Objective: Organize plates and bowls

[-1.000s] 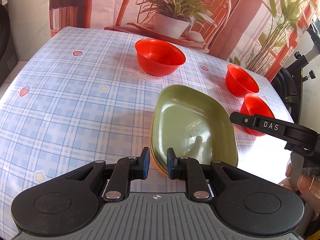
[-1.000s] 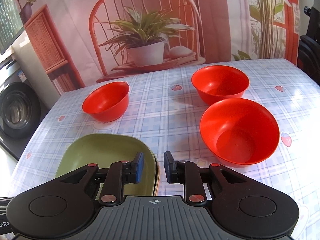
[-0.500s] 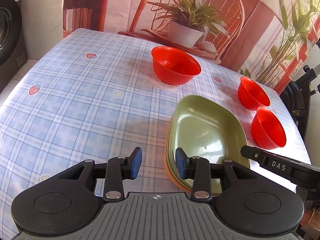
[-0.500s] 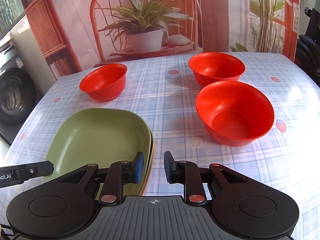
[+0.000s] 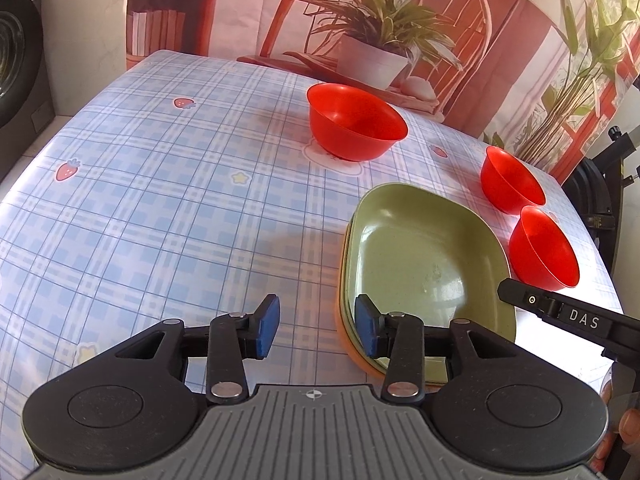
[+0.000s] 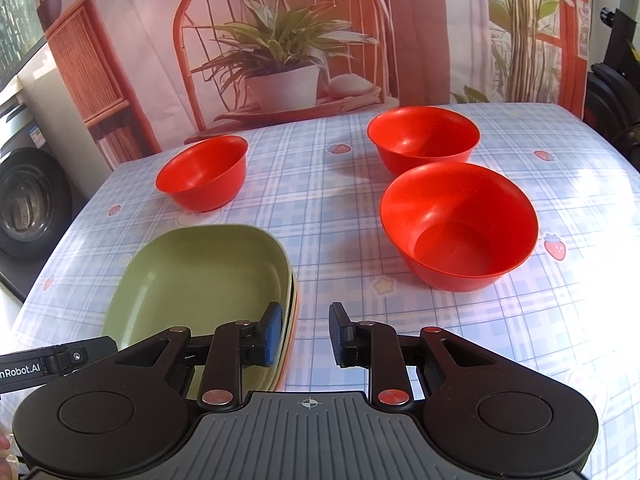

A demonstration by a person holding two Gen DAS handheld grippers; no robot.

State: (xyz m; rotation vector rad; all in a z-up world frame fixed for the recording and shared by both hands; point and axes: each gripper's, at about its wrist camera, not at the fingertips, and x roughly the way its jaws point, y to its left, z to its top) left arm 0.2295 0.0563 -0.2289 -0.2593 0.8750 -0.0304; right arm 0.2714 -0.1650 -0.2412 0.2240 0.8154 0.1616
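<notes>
A green plate lies on top of a stack with an orange plate at the bottom; it also shows in the right wrist view. Three red bowls stand apart on the table: one far, two to the right, which in the right wrist view are the far and near bowls. My left gripper is open and empty at the stack's left edge. My right gripper is open and empty at the stack's right edge.
The table has a blue plaid cloth with strawberries. A printed backdrop with a chair and plant hangs behind it. A washing machine stands at the left. Dark equipment stands by the right edge.
Both grippers have opened wider and drawn back from the plate stack. The view of the table has widened; plates and bowls have not moved.
</notes>
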